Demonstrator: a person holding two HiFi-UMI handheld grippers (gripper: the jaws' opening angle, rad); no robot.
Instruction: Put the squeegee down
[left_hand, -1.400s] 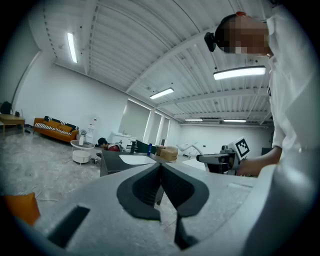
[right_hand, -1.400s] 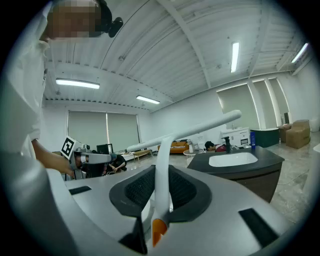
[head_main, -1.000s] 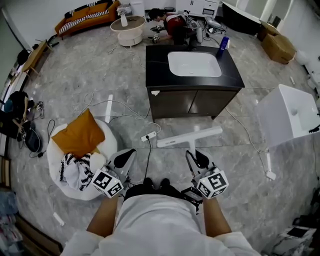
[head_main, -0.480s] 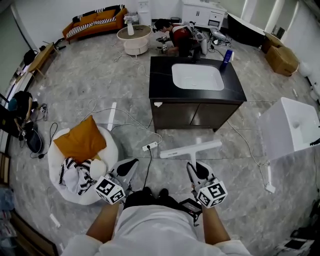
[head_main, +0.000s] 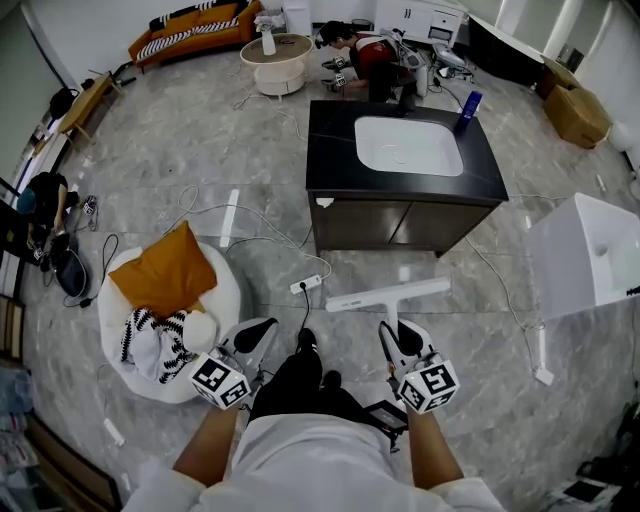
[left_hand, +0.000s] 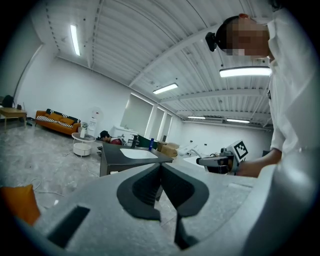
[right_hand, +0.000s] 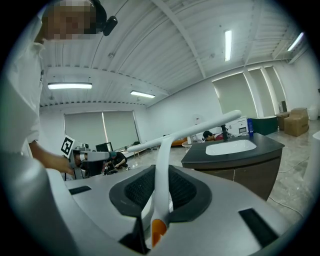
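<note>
The person is walking toward the black vanity. One shoe is now out in front, where a second ago both shoes sat side by side. The cabinet and its white basin have drawn a little closer in the head view. Both hands have also dipped slightly.

The grip itself has not changed. The right gripper still pinches the white squeegee by its handle. From that gripper's own camera the handle runs up between the two dark pads, its orange end cap poking out below, and the long blade bar sits crosswise ahead. The squeegee is in the air in front of the person, above the marble floor and short of the vanity, touching no surface.

The left gripper hangs beside the body with its jaws pressed together on nothing.

I judge this to be the carry before the set-down. The tool has yet to reach a resting place, and the countertop ahead looks the likely one. Cables and a power strip lie across the walking path and could catch a foot.
</note>
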